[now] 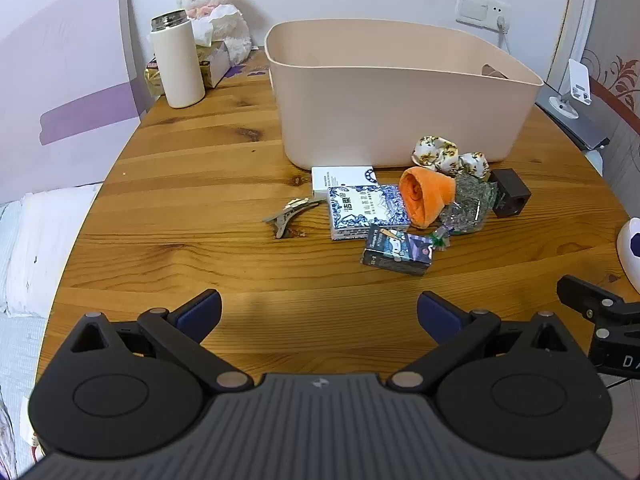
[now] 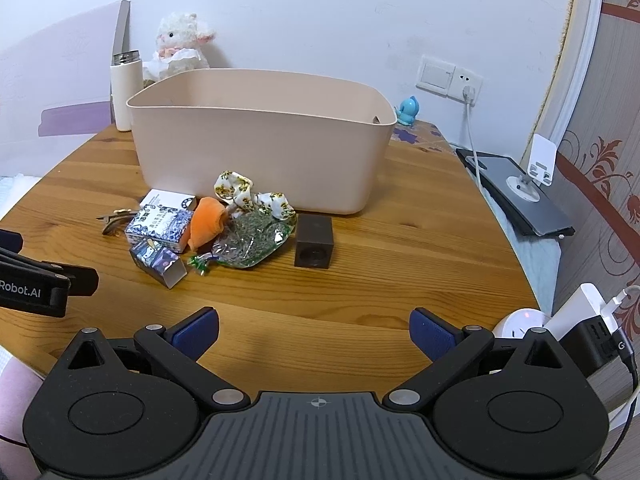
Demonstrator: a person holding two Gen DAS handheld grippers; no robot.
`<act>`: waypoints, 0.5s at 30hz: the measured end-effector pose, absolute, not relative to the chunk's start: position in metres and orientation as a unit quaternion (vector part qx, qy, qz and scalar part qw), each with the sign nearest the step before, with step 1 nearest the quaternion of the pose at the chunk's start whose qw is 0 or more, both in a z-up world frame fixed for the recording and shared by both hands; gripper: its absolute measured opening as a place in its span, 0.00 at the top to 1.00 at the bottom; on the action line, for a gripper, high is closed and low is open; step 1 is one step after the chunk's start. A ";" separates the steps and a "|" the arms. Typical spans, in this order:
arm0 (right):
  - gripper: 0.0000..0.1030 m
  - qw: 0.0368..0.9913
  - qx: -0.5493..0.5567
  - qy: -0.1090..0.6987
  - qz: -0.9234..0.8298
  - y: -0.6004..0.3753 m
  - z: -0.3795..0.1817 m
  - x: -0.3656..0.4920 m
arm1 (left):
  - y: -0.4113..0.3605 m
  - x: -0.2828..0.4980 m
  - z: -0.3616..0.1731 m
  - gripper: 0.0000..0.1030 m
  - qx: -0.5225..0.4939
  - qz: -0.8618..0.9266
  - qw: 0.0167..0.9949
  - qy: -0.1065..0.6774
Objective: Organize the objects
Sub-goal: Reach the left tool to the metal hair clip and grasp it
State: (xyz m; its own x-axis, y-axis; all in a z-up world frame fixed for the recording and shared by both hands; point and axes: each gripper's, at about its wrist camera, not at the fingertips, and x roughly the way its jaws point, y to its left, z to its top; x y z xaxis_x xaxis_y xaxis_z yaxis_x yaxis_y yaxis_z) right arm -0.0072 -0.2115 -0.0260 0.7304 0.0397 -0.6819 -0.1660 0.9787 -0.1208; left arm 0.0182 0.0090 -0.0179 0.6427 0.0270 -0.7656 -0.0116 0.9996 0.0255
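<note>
Seemingly nothing is sorted yet: the clutter, including an orange cloth [image 2: 206,222], patterned box [image 2: 160,226] and dark cube [image 2: 314,247], lies on the worktop [image 2: 400,264] just before the beige bin [image 2: 260,160]. Both the left gripper [image 1: 319,316] and right gripper [image 2: 314,332] hover spread wide, holding nothing.

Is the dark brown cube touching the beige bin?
Apart. The right wrist view shows a strip of bare table between the dark brown cube and the base of the beige bin.
</note>
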 end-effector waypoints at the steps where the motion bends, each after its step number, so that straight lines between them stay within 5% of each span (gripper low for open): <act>1: 0.00 0.926 -0.088 0.364 0.055 -0.212 -0.026 -0.007 | 0.010 0.019 -0.019 0.00 0.008 0.011 0.906 0.424; 15: 0.00 0.921 -0.084 0.377 0.043 -0.211 -0.035 0.011 | 0.018 0.036 -0.028 0.00 0.019 0.008 0.903 0.430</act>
State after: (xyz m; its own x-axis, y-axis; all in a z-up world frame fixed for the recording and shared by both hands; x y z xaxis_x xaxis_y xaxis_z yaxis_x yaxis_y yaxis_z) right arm 0.0109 -0.2113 -0.0347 0.7116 0.0161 -0.7024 -0.1427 0.9822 -0.1220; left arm 0.0363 0.0185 -0.0276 0.6301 0.0318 -0.7758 0.0012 0.9991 0.0419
